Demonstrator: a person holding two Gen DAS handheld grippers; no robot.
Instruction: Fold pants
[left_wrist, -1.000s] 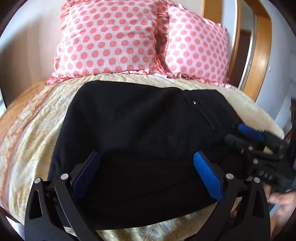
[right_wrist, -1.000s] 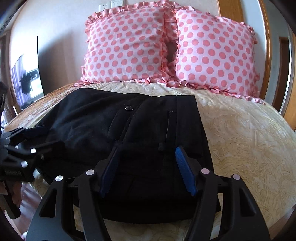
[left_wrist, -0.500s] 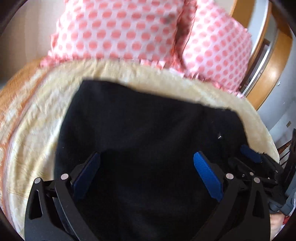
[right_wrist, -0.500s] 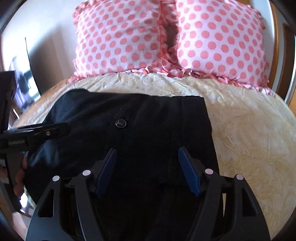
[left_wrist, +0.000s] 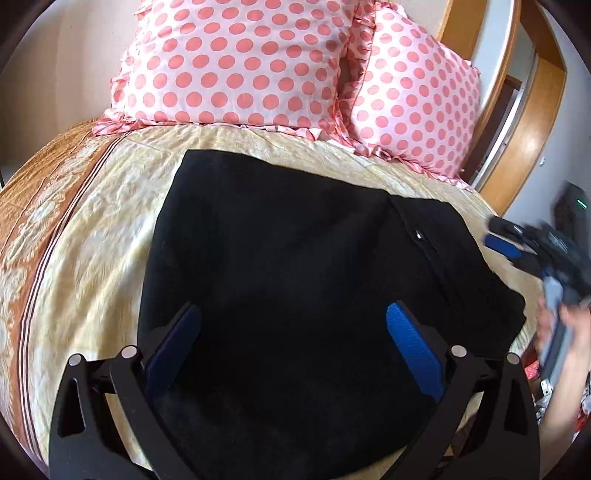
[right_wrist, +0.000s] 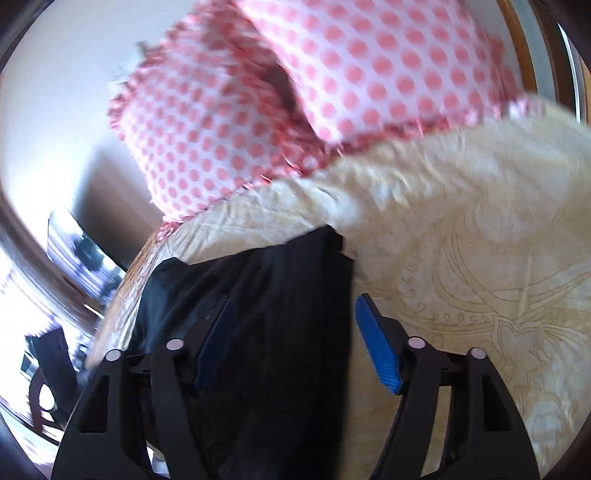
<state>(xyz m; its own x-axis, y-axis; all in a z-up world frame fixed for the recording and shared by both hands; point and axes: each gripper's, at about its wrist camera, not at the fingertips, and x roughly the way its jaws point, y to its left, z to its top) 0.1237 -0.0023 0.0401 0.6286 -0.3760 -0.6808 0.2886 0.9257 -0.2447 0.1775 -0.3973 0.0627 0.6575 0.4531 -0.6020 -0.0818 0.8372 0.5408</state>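
Note:
The black pants (left_wrist: 295, 266) lie folded into a thick rectangle on the cream bedspread (left_wrist: 110, 221). A small metal stud (left_wrist: 418, 234) shows near their right side. My left gripper (left_wrist: 293, 328) is open and empty, hovering over the near part of the pants. My right gripper (right_wrist: 293, 319) is open and empty over the right edge of the pants (right_wrist: 266, 295); the right wrist view is blurred and tilted. In the left wrist view the right gripper (left_wrist: 524, 247) shows blurred at the far right, off the pants, held by a hand.
Two pink polka-dot pillows (left_wrist: 236, 62) (left_wrist: 413, 96) lean at the head of the bed. A wooden frame (left_wrist: 532, 122) stands behind them at right. The bedspread has an orange border (left_wrist: 33, 236) at left. Dark furniture (right_wrist: 74, 251) is at the left of the right wrist view.
The right gripper has swung to the right and tilted, off the middle of the pants to their right edge. The left gripper has drawn back and up a little. The pants lie unmoved.

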